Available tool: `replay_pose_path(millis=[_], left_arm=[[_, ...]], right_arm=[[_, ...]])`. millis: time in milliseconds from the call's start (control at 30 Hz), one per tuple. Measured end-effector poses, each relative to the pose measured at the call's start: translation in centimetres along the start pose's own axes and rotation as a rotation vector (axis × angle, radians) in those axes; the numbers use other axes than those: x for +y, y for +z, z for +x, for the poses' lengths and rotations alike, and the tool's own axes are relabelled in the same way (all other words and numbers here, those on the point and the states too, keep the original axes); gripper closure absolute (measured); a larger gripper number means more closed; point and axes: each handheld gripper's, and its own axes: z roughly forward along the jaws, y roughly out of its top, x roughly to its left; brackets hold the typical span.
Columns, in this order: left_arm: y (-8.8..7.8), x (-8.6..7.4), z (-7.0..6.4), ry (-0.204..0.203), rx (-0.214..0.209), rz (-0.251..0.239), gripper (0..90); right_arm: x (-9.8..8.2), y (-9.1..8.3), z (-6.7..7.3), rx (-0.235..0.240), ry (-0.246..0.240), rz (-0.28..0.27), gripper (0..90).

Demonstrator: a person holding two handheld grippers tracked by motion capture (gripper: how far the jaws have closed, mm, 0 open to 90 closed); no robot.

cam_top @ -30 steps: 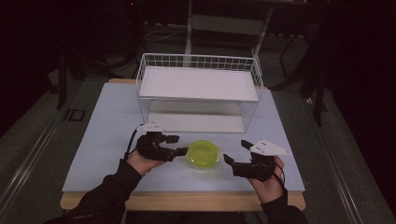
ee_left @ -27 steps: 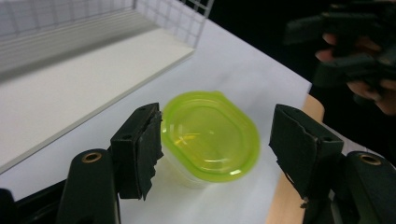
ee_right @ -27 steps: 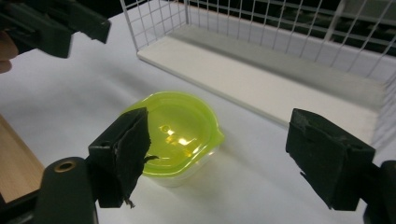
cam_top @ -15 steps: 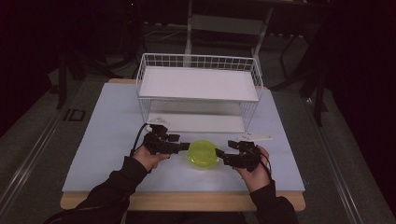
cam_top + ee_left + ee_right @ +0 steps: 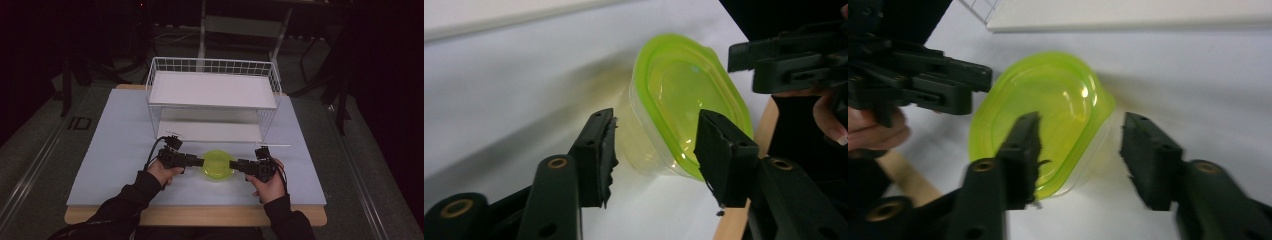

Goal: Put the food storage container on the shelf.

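Grippers flank lidded container

Counter point(image 5: 115, 150) fills mid-frame, a white wire shelf rack point(image 5: 212, 97) at its upper centre. Lower centre sits the green-lidded container point(image 5: 217, 165), between the left gripper point(image 5: 198, 161) and right gripper point(image 5: 234, 164), both with jaws wide, gripping nothing.

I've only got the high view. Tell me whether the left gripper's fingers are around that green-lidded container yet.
Observer: The left gripper is open, its fingers straddling the near end of the container, not clamped.
Operator: Give me the right one.
Observer: The right gripper is open too; one finger stands over the lid, the other beside the clear wall.
Operator: Describe the container's body.
Observer: Below the green lid it is clear plastic, and I can see nothing inside it.
Operator: Say what lies beyond it in the right gripper view.
Observer: The white bottom shelf of the wire rack, apart from the container.
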Motion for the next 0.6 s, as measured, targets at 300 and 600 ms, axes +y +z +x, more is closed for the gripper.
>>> replay_pose_path(millis=[300,600], left_arm=[[0.08,-0.15,-0.03,-0.033,-0.034,-0.001,72.0],[-0.57,-0.04,-0.64,-0.039,-0.007,0.034,84.8]], right_arm=[[-0.36,0.91,-0.51,0.030,0.081,0.056,69.3],[-0.33,0.89,-0.27,0.038,0.095,0.057,74.6]])
